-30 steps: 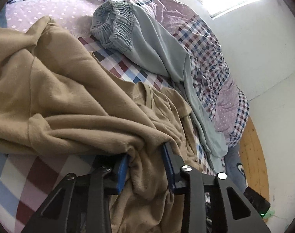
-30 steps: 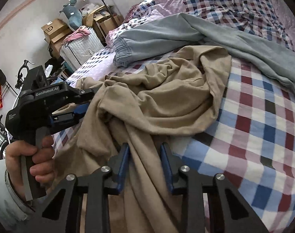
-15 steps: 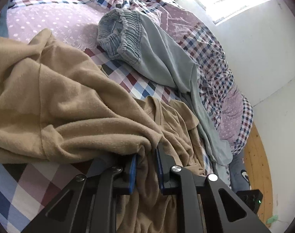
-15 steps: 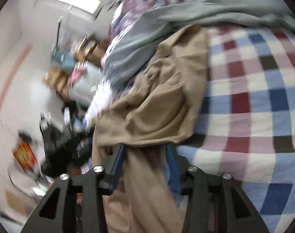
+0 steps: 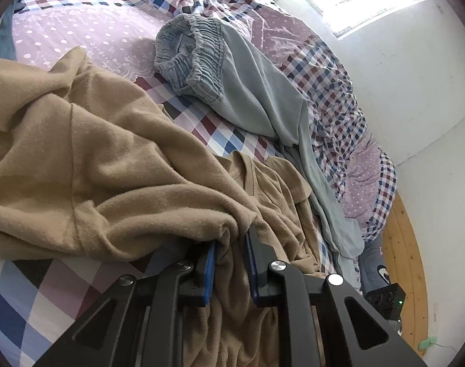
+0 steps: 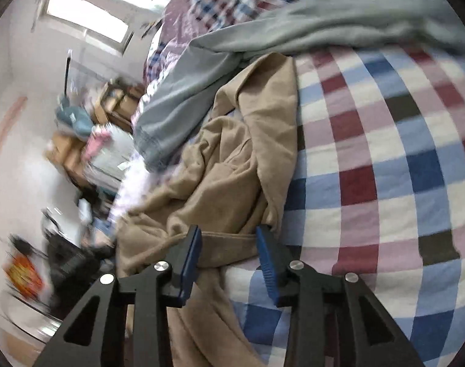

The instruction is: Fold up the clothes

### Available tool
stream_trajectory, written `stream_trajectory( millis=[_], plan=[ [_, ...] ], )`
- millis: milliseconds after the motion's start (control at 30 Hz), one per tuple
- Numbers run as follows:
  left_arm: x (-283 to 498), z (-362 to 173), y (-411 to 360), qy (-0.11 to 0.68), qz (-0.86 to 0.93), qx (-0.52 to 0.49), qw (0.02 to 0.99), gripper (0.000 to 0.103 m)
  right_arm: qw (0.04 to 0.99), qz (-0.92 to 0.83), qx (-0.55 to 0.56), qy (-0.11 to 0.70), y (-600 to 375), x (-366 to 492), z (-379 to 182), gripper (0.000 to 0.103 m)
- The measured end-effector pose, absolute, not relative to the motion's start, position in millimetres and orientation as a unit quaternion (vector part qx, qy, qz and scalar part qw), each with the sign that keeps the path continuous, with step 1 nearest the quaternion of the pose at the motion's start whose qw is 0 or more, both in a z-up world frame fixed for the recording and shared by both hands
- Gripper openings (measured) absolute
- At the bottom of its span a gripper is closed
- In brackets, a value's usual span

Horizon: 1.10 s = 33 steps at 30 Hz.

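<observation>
Rolled over, my right claw (image 6: 228,255) is closing around the shirt (image 6: 232,165); left claw (image 5: 230,267) now pinches it, ready to spread.

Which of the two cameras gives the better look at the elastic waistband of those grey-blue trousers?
The left wrist view: the grey-blue trousers lie sharp there, gathered waistband open toward the lens. The right wrist view shows only blurred legs, no waistband.
</observation>
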<state>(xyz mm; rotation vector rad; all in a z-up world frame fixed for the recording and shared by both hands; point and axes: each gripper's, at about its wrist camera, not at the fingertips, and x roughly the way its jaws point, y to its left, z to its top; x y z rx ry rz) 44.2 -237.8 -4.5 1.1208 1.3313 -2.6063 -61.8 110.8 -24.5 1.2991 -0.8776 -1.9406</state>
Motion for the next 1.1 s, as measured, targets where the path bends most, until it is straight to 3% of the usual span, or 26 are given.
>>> stream_trajectory(
  millis=[133, 400, 667, 700, 733, 767, 800, 1100],
  plan=[
    [44, -5, -237, 0.426, -0.831, 0.358, 0.005, 0.018, 0.333, -0.666, 0.507, -0.434, 130, -71, -37, 0.046],
    [45, -5, -235, 0.427, -0.83, 0.359, 0.01, 0.018, 0.378, -0.638, 0.542, -0.395, 97, -66, -28, 0.047],
    [47, -7, -227, 0.413, -0.835, 0.364, 0.018, 0.017, 0.343, -0.664, 0.523, -0.411, 92, -63, -40, 0.044],
    [47, -7, -226, 0.412, -0.835, 0.364, 0.018, 0.017, 0.344, -0.67, 0.518, -0.405, 90, -62, -37, 0.041],
    [47, -7, -226, 0.412, -0.835, 0.364, 0.019, 0.017, 0.346, -0.673, 0.515, -0.403, 90, -61, -35, 0.032],
    [46, -7, -226, 0.412, -0.835, 0.364, 0.019, 0.017, 0.345, -0.679, 0.514, -0.395, 88, -59, -35, 0.022],
    [46, -7, -226, 0.412, -0.835, 0.364, 0.021, 0.017, 0.343, -0.685, 0.513, -0.387, 85, -58, -34, 0.004],
    [45, -2, -232, 0.414, -0.839, 0.354, 0.018, 0.013, 0.307, -0.775, 0.432, -0.344, 127, -48, 13, 0.003]
  ],
)
